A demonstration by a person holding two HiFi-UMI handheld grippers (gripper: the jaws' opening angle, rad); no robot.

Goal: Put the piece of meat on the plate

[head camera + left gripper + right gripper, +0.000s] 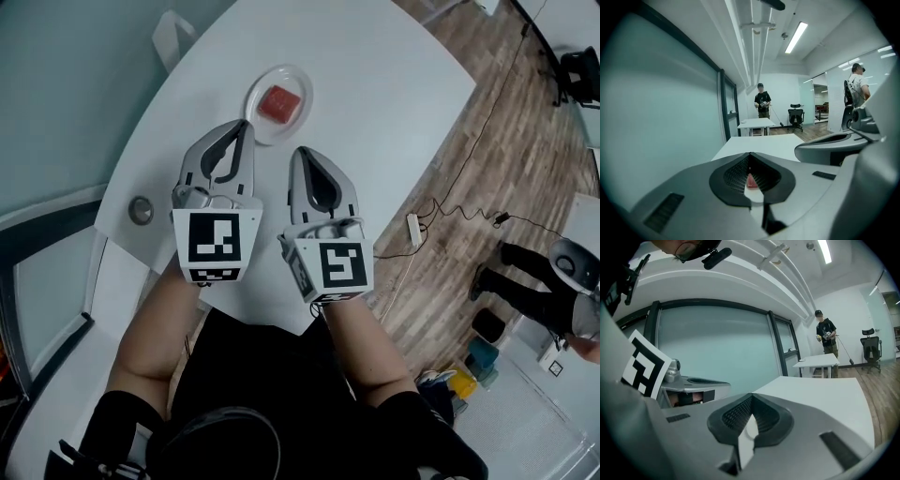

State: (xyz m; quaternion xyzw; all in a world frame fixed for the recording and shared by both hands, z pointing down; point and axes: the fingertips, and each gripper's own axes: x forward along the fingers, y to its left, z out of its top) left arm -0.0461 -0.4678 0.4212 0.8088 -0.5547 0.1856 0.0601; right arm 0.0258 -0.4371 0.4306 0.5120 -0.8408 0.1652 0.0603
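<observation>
A red piece of meat (279, 101) lies on a clear round plate (255, 92) at the far side of the white table (375, 84). My left gripper (247, 125) hangs above the table just short of the plate's near rim, jaws shut and empty. My right gripper (301, 152) is beside it to the right, also shut with nothing in it. In the left gripper view the left gripper (750, 153) has its tips together, and the meat (751, 181) shows small through the hollow behind them. In the right gripper view the right gripper (751, 395) is shut over bare white table.
A round metal cap (141, 210) is set in the table at the left. A white chair back (172, 37) stands past the table's far edge. A power strip (412, 228) with cables lies on the wooden floor, and a person (544, 281) stands at the right.
</observation>
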